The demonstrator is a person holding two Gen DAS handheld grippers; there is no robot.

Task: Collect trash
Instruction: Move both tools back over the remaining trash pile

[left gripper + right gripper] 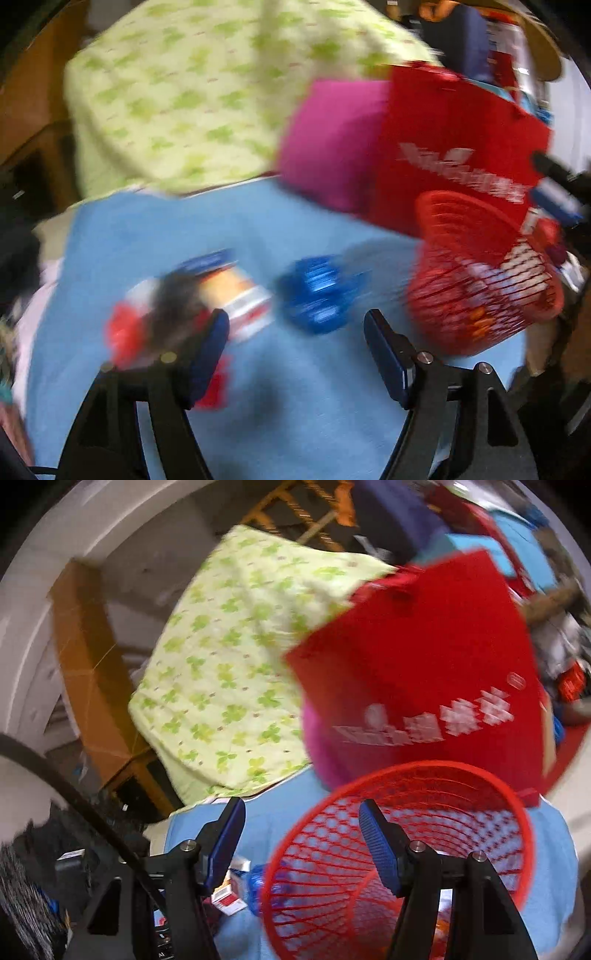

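Observation:
A red mesh waste basket [480, 280] stands on a blue sheet [229, 229] at the right; it fills the lower right wrist view [402, 853]. A crushed blue plastic bottle [317, 291] lies on the sheet ahead of my left gripper [295, 332], which is open and empty. A white, orange and red packet [236, 295] lies left of the bottle, by the left finger. My right gripper [301, 827] is open and empty over the basket's near rim. The packets [231, 890] and bottle [264, 886] show low between its fingers.
A red bag with white print [454, 147] and a pink cushion [332, 144] stand behind the basket. A green clover-print quilt [192, 92] lies at the back. A wooden bed frame [85, 657] runs along the left. Both views are motion-blurred.

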